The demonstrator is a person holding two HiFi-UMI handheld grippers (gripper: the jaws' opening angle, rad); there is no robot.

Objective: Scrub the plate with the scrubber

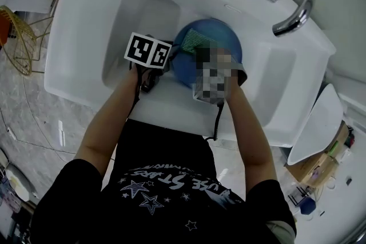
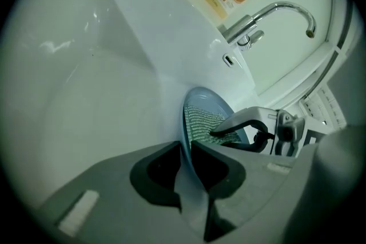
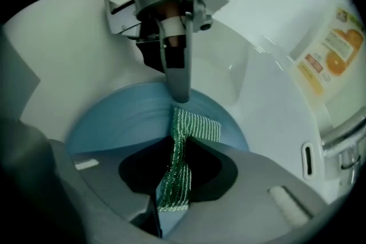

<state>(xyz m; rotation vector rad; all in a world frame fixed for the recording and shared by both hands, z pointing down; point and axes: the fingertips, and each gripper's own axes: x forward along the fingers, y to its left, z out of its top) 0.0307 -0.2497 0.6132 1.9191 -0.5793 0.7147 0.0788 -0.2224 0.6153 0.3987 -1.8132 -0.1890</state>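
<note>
Head view: plate [image 1: 226, 37] stands tilted in the sink [image 1: 114, 20], scrubber [image 1: 198, 40] on its face; scrubbing appears under way. Left gripper view: left gripper [image 2: 186, 152] clamped tight on the plate's rim, steadying it. Right gripper view: right gripper [image 3: 174, 166] pinched on the scrubber, its free end against the plate. Next, probably: sweep across the face with firm pressure.

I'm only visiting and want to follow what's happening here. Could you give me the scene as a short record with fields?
Place: white sink, tap on its far side
Plate: blue, inside the sink
Scrubber: green mesh, free end lying on the plate
Left tongs: shut on the plate's rim
Right tongs: shut on the scrubber
</note>
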